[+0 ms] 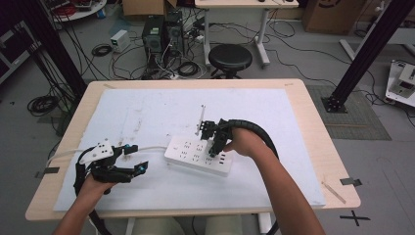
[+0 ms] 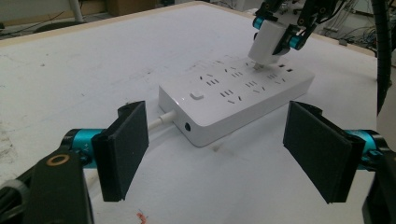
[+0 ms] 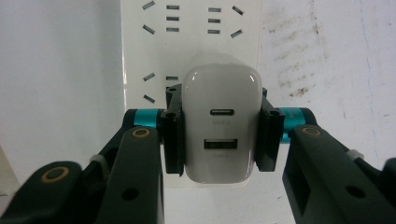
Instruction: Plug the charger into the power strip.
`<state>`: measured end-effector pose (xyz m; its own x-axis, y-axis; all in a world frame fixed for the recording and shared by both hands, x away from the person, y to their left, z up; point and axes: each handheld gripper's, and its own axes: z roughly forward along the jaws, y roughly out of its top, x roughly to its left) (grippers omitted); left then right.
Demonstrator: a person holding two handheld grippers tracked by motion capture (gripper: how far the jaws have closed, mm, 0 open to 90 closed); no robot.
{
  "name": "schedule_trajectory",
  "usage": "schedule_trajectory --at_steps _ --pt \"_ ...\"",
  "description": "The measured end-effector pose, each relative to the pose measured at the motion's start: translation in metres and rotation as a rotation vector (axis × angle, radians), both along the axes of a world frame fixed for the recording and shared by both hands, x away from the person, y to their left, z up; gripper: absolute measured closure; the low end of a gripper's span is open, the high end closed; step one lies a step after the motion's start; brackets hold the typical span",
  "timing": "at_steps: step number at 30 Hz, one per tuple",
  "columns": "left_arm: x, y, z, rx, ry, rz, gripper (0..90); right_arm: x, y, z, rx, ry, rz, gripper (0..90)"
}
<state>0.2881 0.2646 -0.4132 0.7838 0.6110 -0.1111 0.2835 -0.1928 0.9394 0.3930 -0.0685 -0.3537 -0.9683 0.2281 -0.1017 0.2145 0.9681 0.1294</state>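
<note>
A: What's on the table (image 1: pixel 313 147)?
B: A white power strip (image 1: pixel 197 155) lies near the middle. The right gripper (image 1: pixel 214 142) is over its far end, clamped on a white charger (image 3: pixel 220 123).
A: Plugged in yet?
B: Seemingly not. In the left gripper view the charger (image 2: pixel 267 41) tilts, prongs just meeting the strip (image 2: pixel 236 98). I'd judge insertion is under way; next it needs squaring up and a straight push down.
A: And the left gripper (image 1: pixel 129 159)?
B: Jaws spread wide, empty, beside the strip's cord end.
</note>
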Motion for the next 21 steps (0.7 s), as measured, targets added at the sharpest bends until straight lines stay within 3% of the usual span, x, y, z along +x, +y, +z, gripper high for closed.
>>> schedule_trajectory --at_steps 6,10,11,21 --pt "-0.002 -0.002 -0.003 -0.005 0.002 -0.003 22.3 0.002 0.010 0.000 -0.031 0.010 -0.011 63.4" --pt "-0.002 -0.002 -0.004 -0.010 0.006 -0.002 22.4 0.001 0.016 -0.002 -0.070 0.005 0.001 63.3" --pt "-0.003 -0.002 -0.004 -0.009 0.002 -0.001 22.4 0.001 0.019 -0.008 -0.099 0.001 -0.006 63.3" --pt "-0.001 0.000 -0.005 -0.013 0.007 0.003 22.4 0.005 0.017 -0.009 -0.084 0.032 -0.029 63.5"
